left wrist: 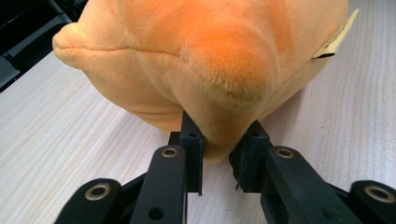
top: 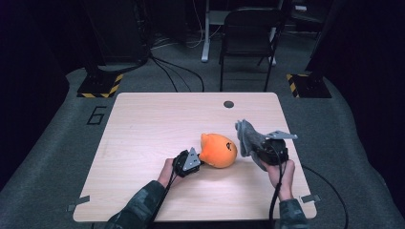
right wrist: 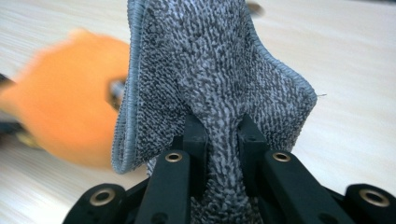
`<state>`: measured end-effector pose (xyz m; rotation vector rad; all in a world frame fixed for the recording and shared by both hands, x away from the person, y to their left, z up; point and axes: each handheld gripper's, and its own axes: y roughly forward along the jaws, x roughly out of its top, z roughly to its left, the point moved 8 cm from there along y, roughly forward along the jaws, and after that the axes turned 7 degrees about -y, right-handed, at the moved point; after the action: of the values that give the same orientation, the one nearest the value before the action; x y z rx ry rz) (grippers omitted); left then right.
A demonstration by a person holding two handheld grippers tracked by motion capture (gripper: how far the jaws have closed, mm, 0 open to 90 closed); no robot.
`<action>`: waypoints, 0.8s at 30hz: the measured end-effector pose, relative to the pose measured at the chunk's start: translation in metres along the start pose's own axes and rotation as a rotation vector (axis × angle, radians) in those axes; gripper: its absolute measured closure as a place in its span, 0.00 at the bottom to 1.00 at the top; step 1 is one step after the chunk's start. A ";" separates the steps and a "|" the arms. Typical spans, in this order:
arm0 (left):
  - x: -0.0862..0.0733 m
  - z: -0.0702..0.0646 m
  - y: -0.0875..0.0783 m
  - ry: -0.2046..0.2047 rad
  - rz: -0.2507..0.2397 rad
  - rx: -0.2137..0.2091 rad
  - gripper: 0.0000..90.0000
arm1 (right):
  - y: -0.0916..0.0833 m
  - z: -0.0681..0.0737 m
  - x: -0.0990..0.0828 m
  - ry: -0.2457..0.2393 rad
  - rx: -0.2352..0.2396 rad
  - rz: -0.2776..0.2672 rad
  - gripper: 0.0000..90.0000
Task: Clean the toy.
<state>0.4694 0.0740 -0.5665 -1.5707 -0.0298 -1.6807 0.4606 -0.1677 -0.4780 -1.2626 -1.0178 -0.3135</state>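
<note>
One plush, one cloth, two grippers.
Left gripper (top: 197,160) pinches the orange plush toy (top: 218,150) near the table's (top: 143,124) front edge; right gripper (top: 255,145) clamps the grey cloth (top: 246,136).

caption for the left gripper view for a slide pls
Left hand-held gripper pinching a fold of the orange plush on the table.
</note>
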 end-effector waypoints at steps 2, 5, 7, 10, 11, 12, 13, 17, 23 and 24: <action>0.000 0.000 0.000 0.001 -0.002 0.002 0.86 | 0.001 -0.009 -0.015 0.019 -0.017 0.033 0.86; 0.000 0.000 0.000 0.003 -0.003 0.003 0.87 | 0.004 -0.021 -0.031 0.054 -0.034 0.068 0.86; 0.001 0.000 0.000 0.001 -0.009 0.007 0.88 | 0.006 -0.025 -0.034 0.065 -0.041 0.076 0.86; 0.003 0.000 -0.001 -0.020 -0.039 0.005 0.89 | 0.007 -0.027 -0.034 0.064 -0.046 0.078 0.86; 0.004 0.001 -0.002 -0.027 -0.047 0.004 0.89 | 0.008 -0.027 -0.034 0.072 -0.046 0.076 0.86; 0.005 0.001 -0.002 -0.033 -0.059 0.007 0.90 | 0.008 -0.028 -0.035 0.065 -0.048 0.080 0.86; 0.005 0.001 -0.002 -0.033 -0.059 0.007 0.90 | 0.009 -0.028 -0.036 0.065 -0.051 0.082 0.86; 0.020 -0.003 -0.007 -0.085 -0.127 -0.009 0.91 | 0.010 -0.033 -0.037 0.084 -0.059 0.084 0.86; 0.046 -0.006 -0.025 -0.184 -0.173 -0.070 0.91 | 0.007 -0.043 -0.040 0.110 -0.072 0.077 0.86; 0.049 -0.005 -0.027 -0.199 -0.172 -0.074 0.91 | 0.006 -0.045 -0.041 0.111 -0.077 0.073 0.86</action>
<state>0.4554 0.0631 -0.5133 -1.8308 -0.2130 -1.6652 0.4630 -0.2189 -0.5113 -1.3337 -0.8700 -0.3647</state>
